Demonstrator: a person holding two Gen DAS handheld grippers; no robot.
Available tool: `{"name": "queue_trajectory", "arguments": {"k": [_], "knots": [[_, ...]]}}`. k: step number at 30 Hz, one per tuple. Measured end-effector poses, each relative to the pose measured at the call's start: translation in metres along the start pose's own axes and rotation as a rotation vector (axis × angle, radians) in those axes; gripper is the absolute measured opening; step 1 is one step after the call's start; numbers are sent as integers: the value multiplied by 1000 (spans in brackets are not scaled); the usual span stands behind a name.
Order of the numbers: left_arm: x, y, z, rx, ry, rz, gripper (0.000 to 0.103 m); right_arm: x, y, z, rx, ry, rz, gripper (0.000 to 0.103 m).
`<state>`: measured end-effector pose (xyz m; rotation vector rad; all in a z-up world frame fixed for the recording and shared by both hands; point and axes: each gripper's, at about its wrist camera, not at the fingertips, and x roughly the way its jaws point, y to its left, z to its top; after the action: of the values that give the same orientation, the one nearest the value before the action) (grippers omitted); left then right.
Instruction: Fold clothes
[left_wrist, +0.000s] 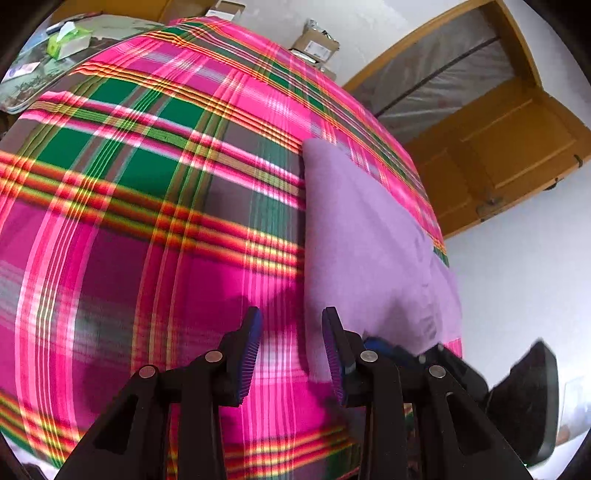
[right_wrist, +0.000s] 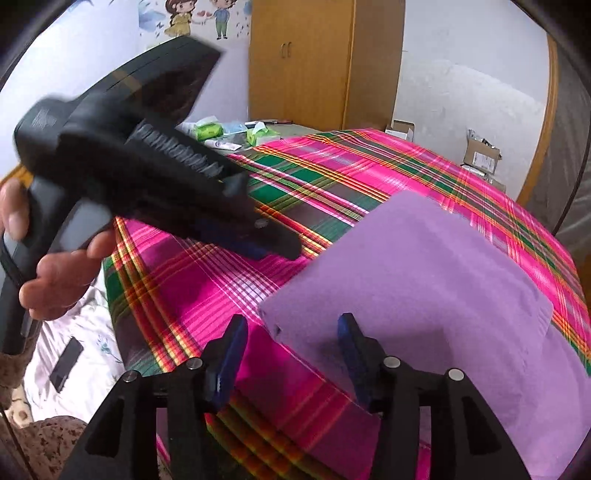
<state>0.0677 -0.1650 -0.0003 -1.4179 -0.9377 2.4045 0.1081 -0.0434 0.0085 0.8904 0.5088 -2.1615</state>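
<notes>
A folded purple garment (right_wrist: 424, 280) is laid flat on a bed covered by a pink and green plaid sheet (left_wrist: 147, 221), near the sheet's right edge. The left hand-held gripper (left_wrist: 291, 354) is held just above the sheet beside the garment's left edge, its jaws parted and nothing gripped. The right hand-held gripper (right_wrist: 293, 354) is poised over the garment's near corner, jaws likewise apart and empty. A person's hand (right_wrist: 55, 266) is seen grasping the left gripper's handle.

Bright daylight, motion blur throughout, soft shadows, strong fisheye bending at edges.
</notes>
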Motion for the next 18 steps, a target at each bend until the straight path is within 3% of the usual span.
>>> {"name": "queue_trajectory", "arguments": {"k": [1,5,10,13,15,18], "knots": [[3,0,4,-5,3,-2,53,3,3,1,-6,8,-19,51],[13,-1,21,-13,19,-33,54,13,8,3,-7,33,-92,51],[28,-7,42,6,45,-62,54,15,5,4,43,44,-106,50],[41,-10,56,15,79,-72,56,14,6,4,50,38,-114,37],[47,-10,63,7,94,-90,56,12,6,5,56,31,-111,22],[54,-13,73,-3,107,-117,56,8,5,6,66,23,-99,15]]}}
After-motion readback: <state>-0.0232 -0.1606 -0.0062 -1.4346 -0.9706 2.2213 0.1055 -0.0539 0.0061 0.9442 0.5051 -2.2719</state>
